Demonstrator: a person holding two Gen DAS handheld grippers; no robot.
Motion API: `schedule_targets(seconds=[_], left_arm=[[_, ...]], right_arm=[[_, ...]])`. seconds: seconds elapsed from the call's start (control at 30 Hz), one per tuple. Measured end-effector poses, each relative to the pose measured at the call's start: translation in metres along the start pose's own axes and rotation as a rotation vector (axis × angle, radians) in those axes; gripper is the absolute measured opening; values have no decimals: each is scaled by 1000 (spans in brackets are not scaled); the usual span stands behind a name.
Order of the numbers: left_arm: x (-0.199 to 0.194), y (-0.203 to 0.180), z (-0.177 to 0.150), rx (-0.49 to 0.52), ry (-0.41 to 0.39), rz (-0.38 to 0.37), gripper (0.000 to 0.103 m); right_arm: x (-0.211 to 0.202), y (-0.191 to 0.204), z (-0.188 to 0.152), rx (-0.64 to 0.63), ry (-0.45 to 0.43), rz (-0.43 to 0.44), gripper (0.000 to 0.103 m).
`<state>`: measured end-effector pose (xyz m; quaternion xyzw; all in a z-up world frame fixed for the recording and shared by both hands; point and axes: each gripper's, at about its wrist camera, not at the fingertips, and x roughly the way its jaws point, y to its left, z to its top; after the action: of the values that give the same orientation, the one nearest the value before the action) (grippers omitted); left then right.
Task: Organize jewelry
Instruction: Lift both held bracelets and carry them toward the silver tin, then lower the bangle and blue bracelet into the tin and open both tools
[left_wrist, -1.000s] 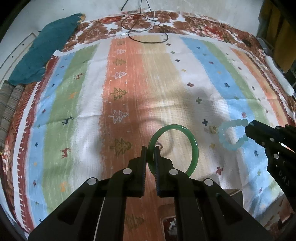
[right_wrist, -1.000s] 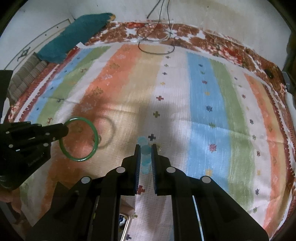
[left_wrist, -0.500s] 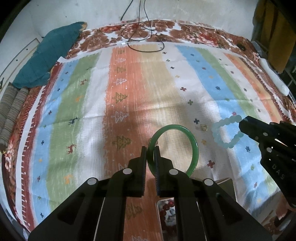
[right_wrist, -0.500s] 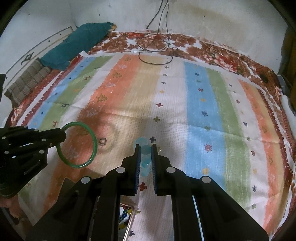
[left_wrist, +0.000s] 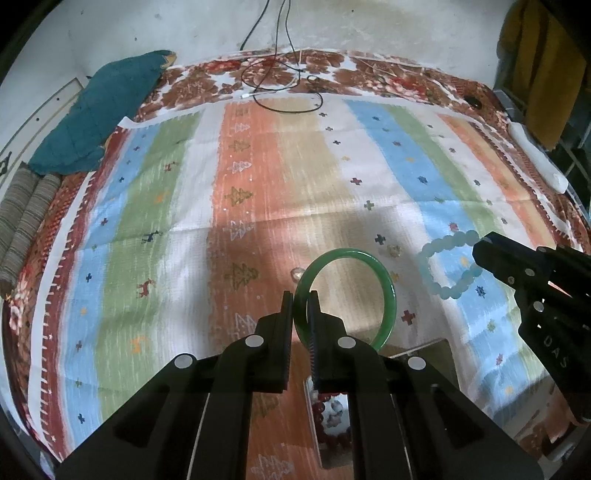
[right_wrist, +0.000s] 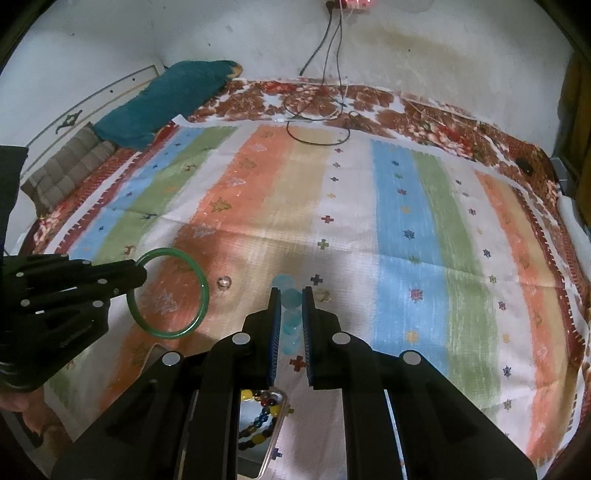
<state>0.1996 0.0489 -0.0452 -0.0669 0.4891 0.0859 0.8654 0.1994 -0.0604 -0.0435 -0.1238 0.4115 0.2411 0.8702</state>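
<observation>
My left gripper (left_wrist: 301, 299) is shut on a green bangle (left_wrist: 386, 291) and holds it above the striped cloth; the bangle also shows in the right wrist view (right_wrist: 168, 293). My right gripper (right_wrist: 290, 295) is shut on a pale blue bead bracelet (right_wrist: 291, 317), which also shows in the left wrist view (left_wrist: 448, 264), hanging from that gripper (left_wrist: 480, 251). A shiny open jewelry box (left_wrist: 334, 424) with dark red beads lies under my left gripper; in the right wrist view the box (right_wrist: 260, 424) shows yellow and dark beads. A small clear ring (right_wrist: 223, 282) lies on the cloth.
The striped cloth (left_wrist: 166, 221) covers a bed. A teal pillow (left_wrist: 107, 110) lies at the far left. Black and white cables (left_wrist: 280, 85) coil at the far edge by the wall. A small gold trinket (left_wrist: 393, 251) lies on the cloth.
Both grippers have risen and drawn back with their bracelets still held. More of the bed and the wall shows, and the jewelry box has come into view beneath them.
</observation>
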Motion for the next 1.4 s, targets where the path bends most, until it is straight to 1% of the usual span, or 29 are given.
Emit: schedule_targets(seconds=[0.37,0.73,1.07,1.33,1.4], left_arm=[[-24,-5,-21,19,-44,-4,7],[-38,-13,-40,49,-68,-1,7],[-46,-16,-57,65,-74,7,7],[-48,-13,-65,48,-62,-13,7],[-46,-13,-65,35,-51,-34,7]], right_arm=[[-16,11,-17,-18,-6,7,12],[-32,18,-32,-29,-21,30,12],[-45,25,-49,-40,-16,57,12],[-49,28,-56,-39,-13,69,12],[-49,29,-56,-40,-11,69,12]])
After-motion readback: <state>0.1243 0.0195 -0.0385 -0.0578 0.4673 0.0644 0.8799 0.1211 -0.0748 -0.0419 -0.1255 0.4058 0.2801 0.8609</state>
